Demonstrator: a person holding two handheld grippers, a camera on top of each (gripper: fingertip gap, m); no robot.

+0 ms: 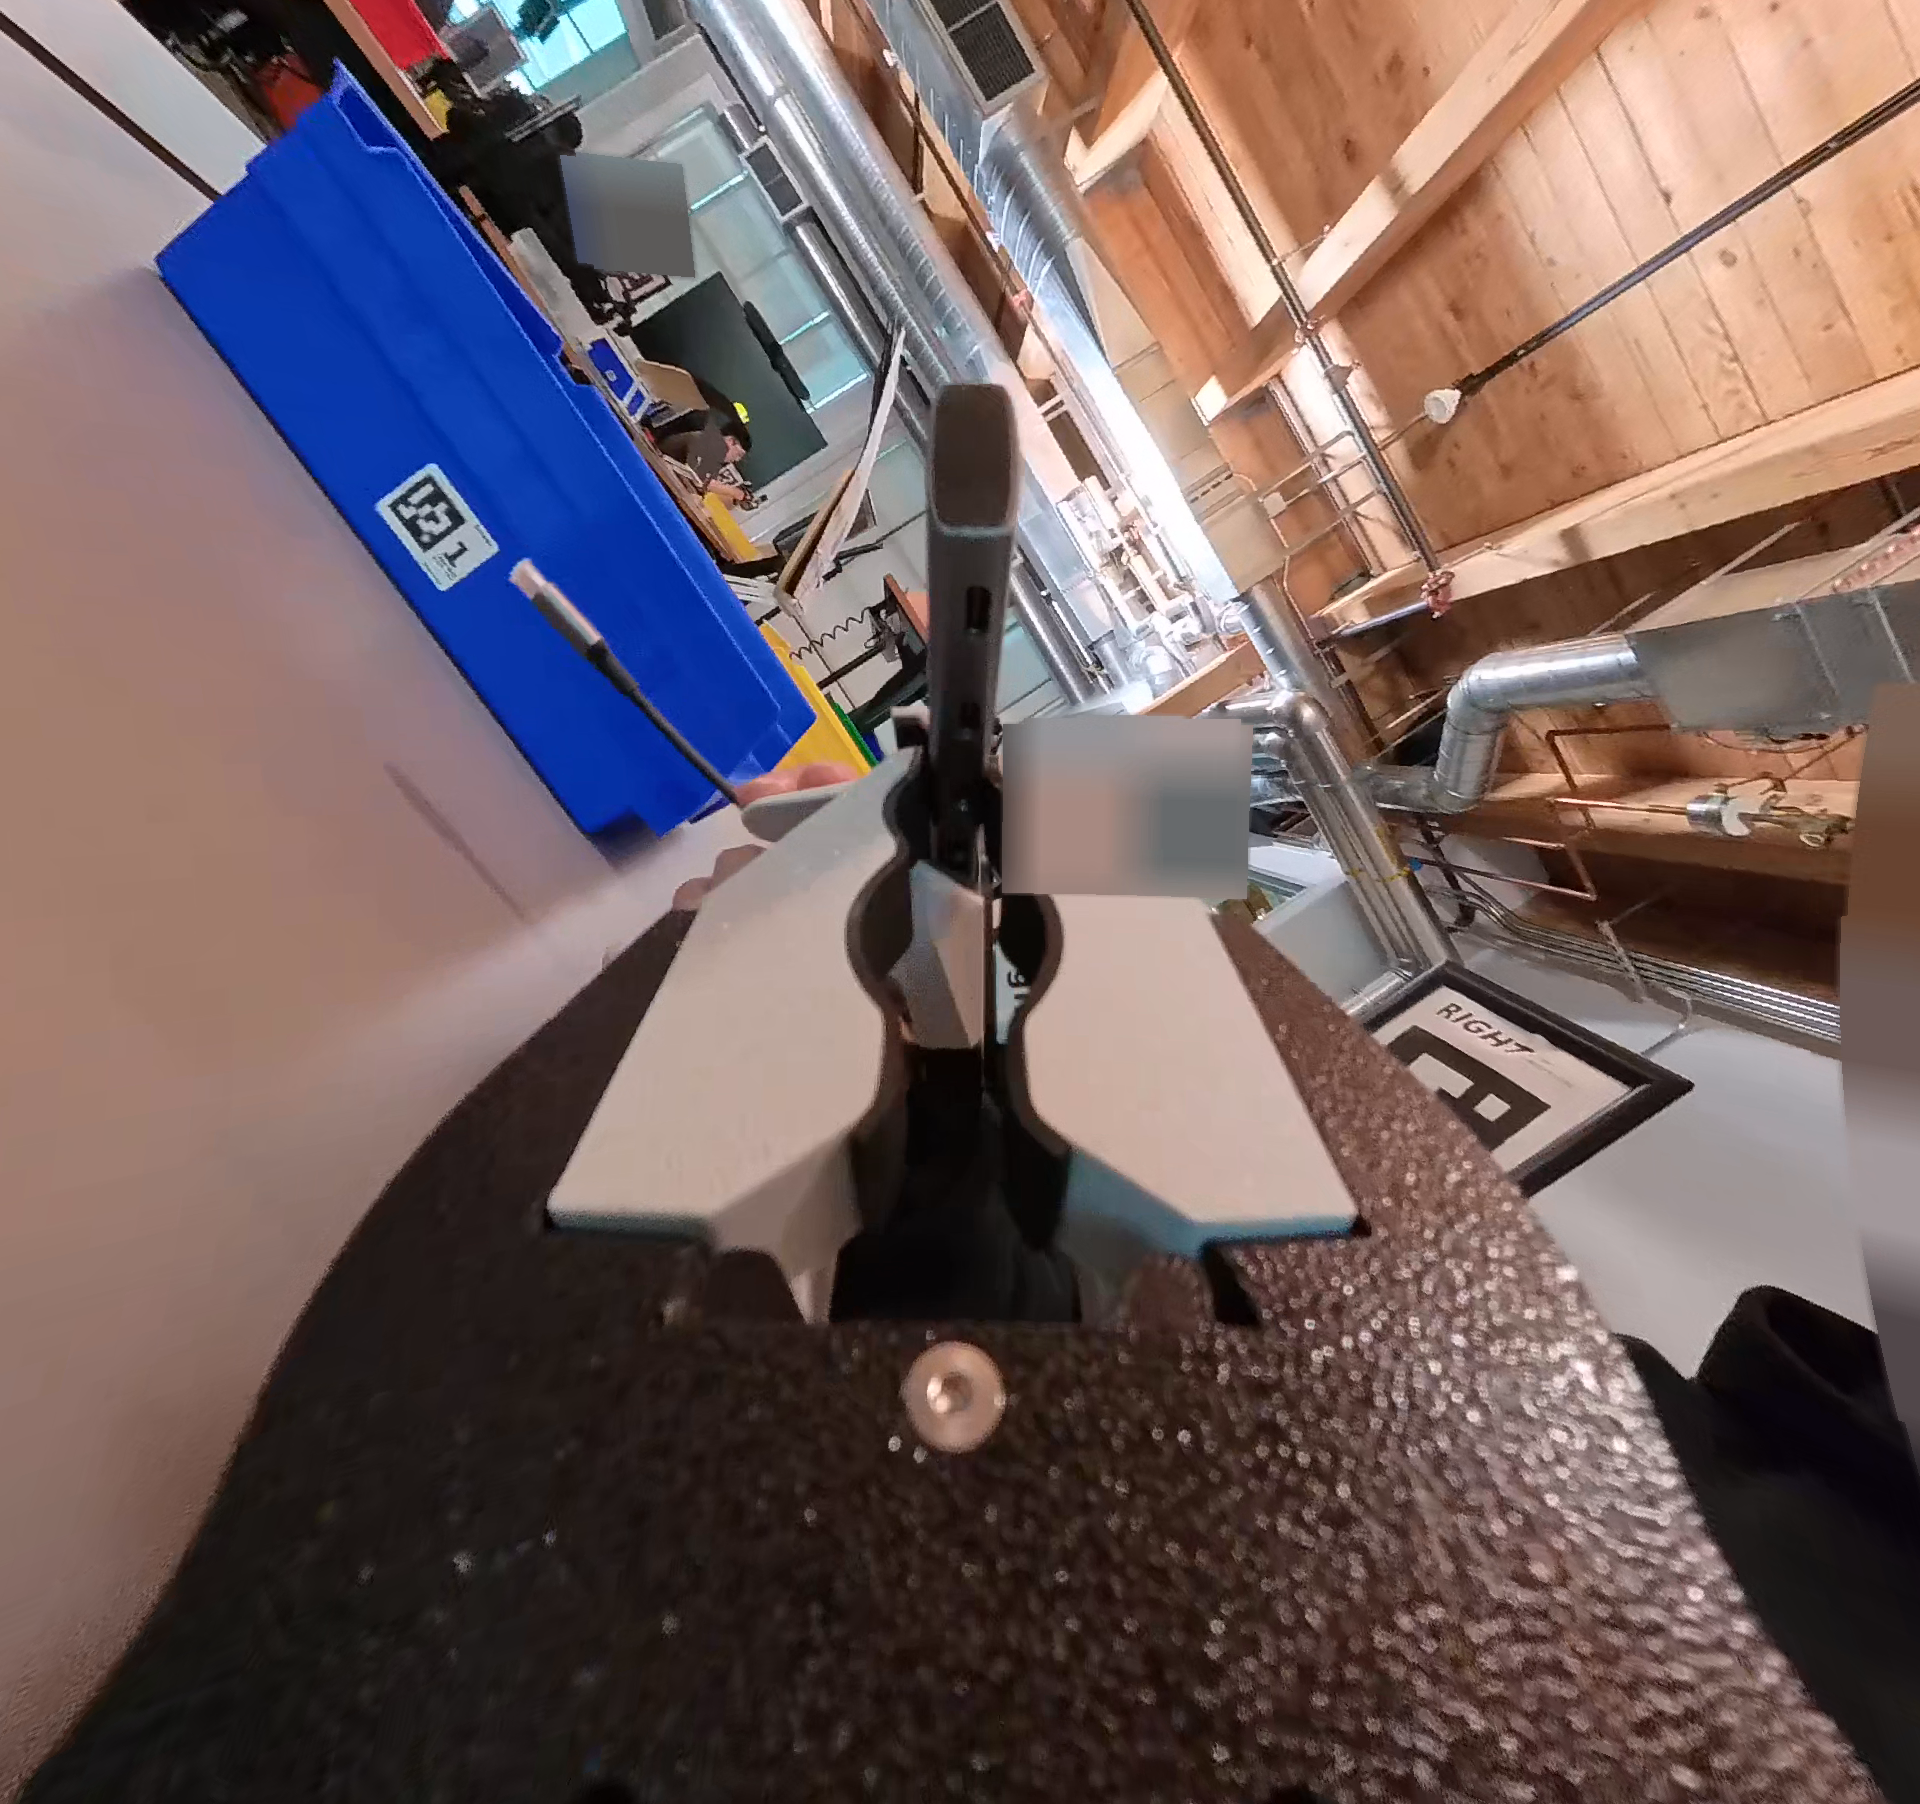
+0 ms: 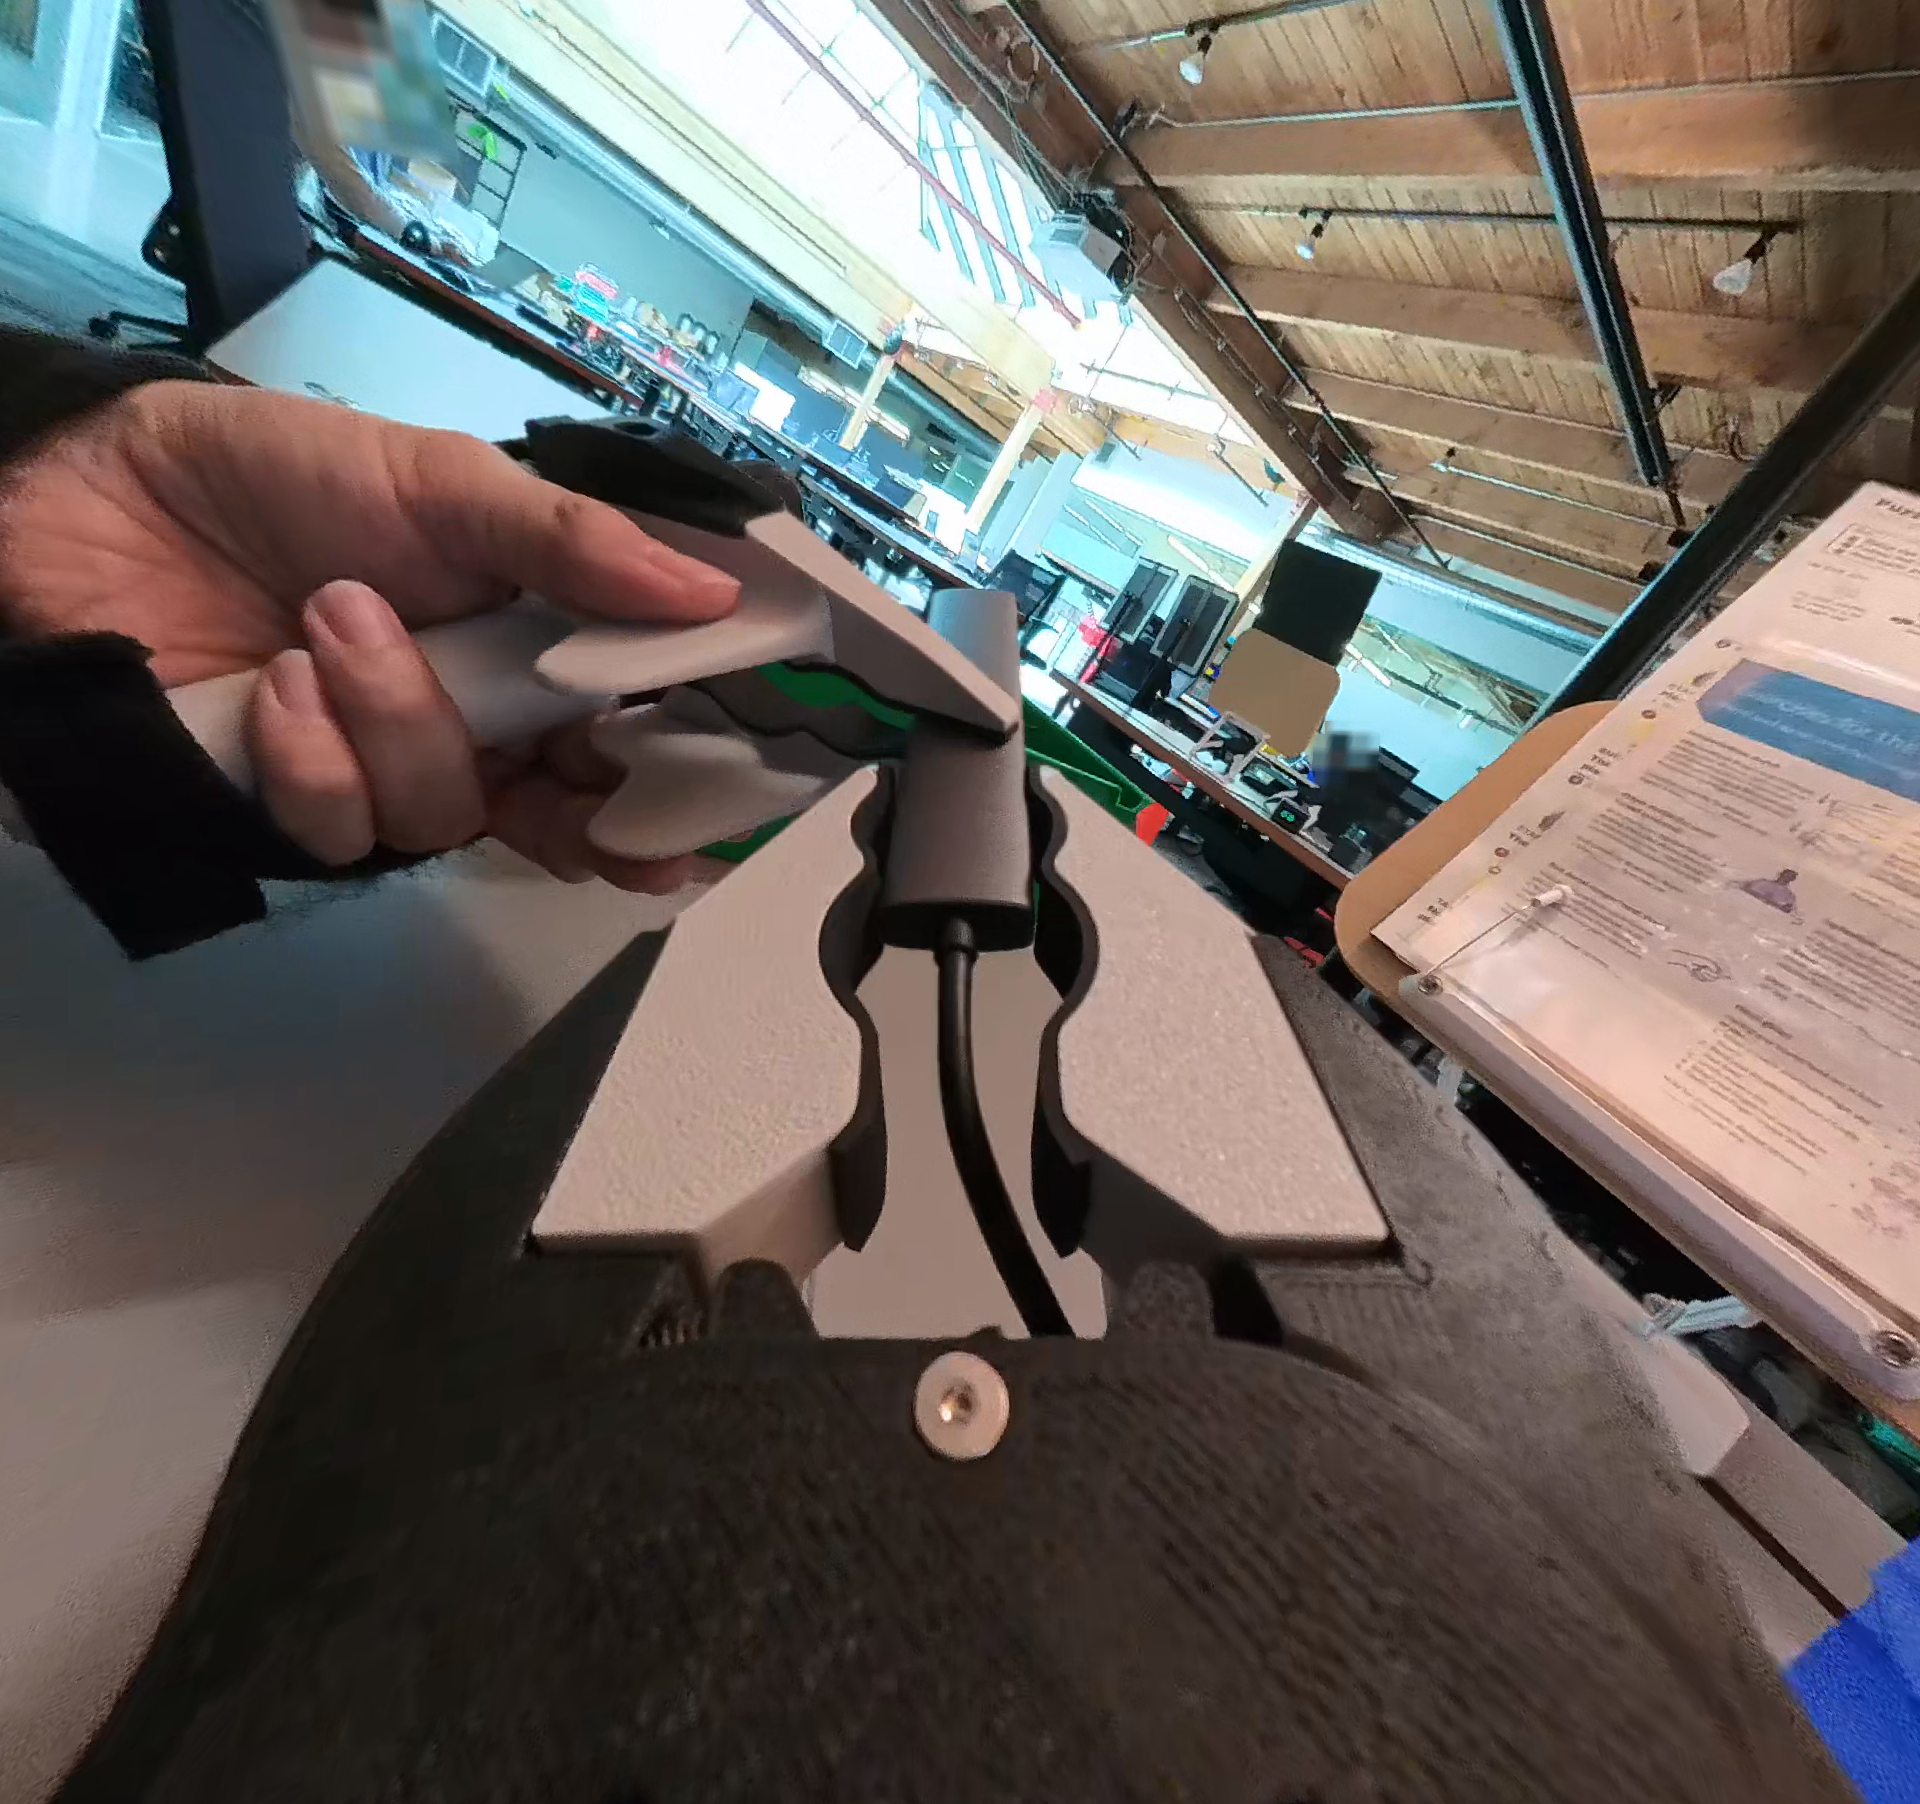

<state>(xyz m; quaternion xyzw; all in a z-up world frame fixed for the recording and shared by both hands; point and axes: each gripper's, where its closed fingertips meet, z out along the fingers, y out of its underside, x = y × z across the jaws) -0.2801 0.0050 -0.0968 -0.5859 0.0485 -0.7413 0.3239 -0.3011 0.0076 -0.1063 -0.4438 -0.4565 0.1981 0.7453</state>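
My left gripper [image 1: 951,881] is shut on a slim grey hub [image 1: 966,549] that stands edge-on and sticks out past the fingertips, small ports showing on its side. My right gripper [image 2: 956,819] is shut on the same hub [image 2: 966,850] at its cable end. The hub's black cable [image 2: 971,1079] runs back between my right fingers. The left gripper [image 2: 831,674], held by a hand [image 2: 343,559], pinches the hub's far end from the left. A thin cable with a silver plug [image 1: 532,578] hangs free to the left.
A blue bin [image 1: 468,466] with a square tag stands on the white table [image 1: 208,819]. A green bin [image 2: 1081,778] sits behind the hub. A board with laminated sheets [image 2: 1662,871] stands close on the right. A black monitor [image 2: 218,144] is at far left. Left and right tips are no more than a few centimetres apart.
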